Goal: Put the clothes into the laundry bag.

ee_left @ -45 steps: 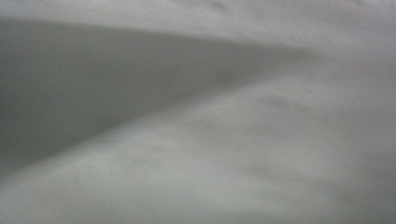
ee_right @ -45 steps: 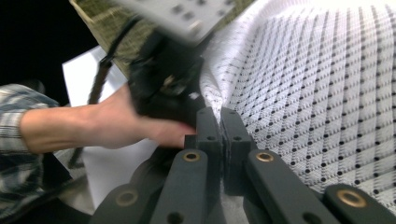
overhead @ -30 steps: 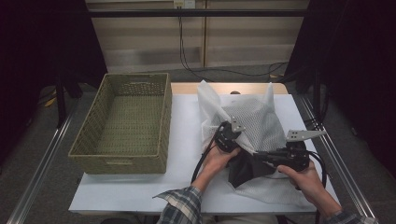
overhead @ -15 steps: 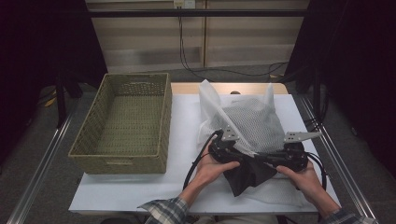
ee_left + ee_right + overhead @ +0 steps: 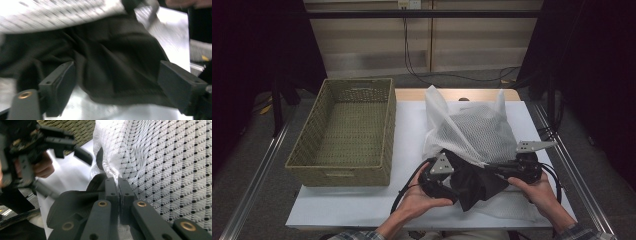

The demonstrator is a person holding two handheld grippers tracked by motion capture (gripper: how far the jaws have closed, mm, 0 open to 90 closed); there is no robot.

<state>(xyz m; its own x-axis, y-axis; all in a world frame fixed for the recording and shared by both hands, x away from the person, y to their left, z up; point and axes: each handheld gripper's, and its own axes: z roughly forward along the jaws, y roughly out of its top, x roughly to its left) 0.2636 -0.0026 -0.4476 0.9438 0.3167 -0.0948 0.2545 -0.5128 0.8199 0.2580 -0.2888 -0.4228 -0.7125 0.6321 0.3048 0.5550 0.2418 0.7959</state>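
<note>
Two grippers: both work at the near right of the table (image 5: 412, 125), at the mouth of a white mesh bag (image 5: 477, 132).
Task thing: a black garment (image 5: 472, 182) lies half under the bag's near edge, spilling out onto the white table top between the two hands.
Right gripper (image 5: 119, 188): jaws pressed together on the hem of the mesh bag; in the right gripper view the white netting runs straight down between the pads. Judged reason: it pins the bag's edge so that the mouth stays put while the cloth is worked.
Left gripper (image 5: 115, 82): jaws spread wide and just been opening. The black garment lies between them and ahead of them, but the pads do not press on it.
Left hand (image 5: 422, 197): cups the gripper from below, at the garment's left edge, seen from the high view.
Likely aim of the spread jaws: a fresh bite on the fabric, judged from how the cloth fills the gap.
Woven basket (image 5: 344, 132): stands at the left, well apart from the bag, with nothing visible inside.
Progress: the garment is partly in the bag; which way it is meant to go cannot be told.
Risk: the mesh may snag the cloth.
</note>
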